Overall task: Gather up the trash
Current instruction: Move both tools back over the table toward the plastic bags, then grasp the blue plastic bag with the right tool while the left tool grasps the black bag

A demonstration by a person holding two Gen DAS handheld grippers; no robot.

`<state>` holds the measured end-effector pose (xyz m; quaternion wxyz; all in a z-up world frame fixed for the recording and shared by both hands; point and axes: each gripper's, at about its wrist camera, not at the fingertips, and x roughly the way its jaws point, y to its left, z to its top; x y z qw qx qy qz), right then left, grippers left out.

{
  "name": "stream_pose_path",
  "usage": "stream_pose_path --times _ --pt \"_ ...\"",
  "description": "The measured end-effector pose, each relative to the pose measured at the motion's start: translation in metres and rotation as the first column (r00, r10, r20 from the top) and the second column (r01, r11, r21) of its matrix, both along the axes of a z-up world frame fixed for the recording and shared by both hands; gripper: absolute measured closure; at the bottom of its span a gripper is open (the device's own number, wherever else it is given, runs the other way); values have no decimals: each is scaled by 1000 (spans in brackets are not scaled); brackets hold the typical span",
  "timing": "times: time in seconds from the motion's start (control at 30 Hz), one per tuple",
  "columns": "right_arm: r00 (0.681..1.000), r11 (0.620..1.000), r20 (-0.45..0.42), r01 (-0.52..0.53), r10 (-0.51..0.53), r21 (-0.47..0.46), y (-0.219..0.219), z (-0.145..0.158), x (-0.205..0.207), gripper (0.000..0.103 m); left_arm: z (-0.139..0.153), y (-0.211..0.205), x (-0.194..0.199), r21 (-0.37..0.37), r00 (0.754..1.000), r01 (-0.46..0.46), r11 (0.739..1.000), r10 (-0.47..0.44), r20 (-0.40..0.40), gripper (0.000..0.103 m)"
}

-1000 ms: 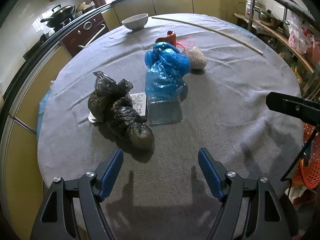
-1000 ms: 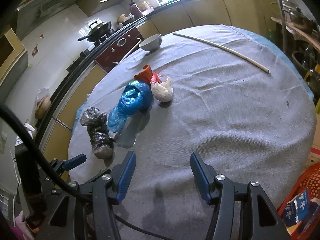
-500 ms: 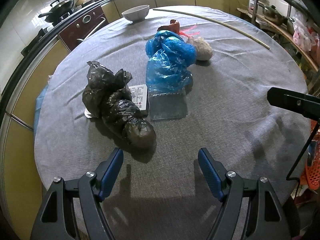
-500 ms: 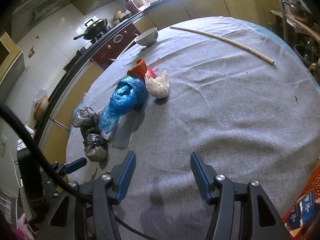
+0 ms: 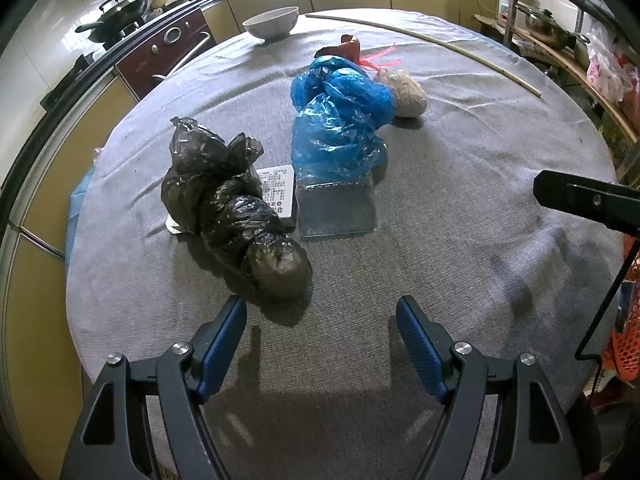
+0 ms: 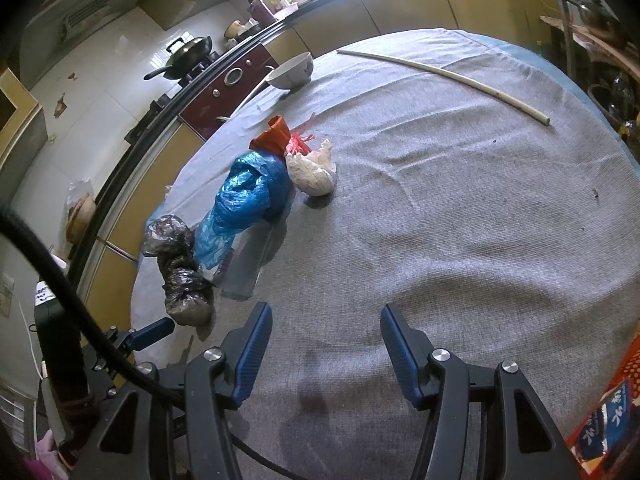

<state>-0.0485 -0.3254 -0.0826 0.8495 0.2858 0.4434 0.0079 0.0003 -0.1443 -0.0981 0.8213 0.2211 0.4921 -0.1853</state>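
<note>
The left gripper [image 5: 320, 312] hangs above the near part of the round table [image 5: 460, 184], its blue-padded jaws spread wide with only grey cloth between them. The black plastic bag [image 5: 232, 208] lies just beyond its left finger, not touching it; the bag's rounded end points toward that finger, and its long axis runs away up-left to a crumpled neck. A small printed box [image 5: 278, 194] sits against the bag's right side, next to a clear plastic container [image 5: 338, 210] under the lower end of the blue plastic bag [image 5: 340, 120], whose long axis runs away from the gripper. Beyond that are a pale knotted bag [image 5: 408, 92] and a red wrapper [image 5: 348, 46]. The right gripper [image 6: 326, 320] is also parted and empty, with the trash well to its left and ahead
</note>
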Motion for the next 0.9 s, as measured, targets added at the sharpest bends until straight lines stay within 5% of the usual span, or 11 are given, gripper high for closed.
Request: stream_pose_path --times 0.6,0.9 --pt "996 996 46 -79 77 42 34 15 69 43 19 79 55 -89 981 -194 977 194 -6 25" --pt "999 985 24 -42 39 166 34 1 116 43 37 111 73 -160 969 -245 956 246 -15 25"
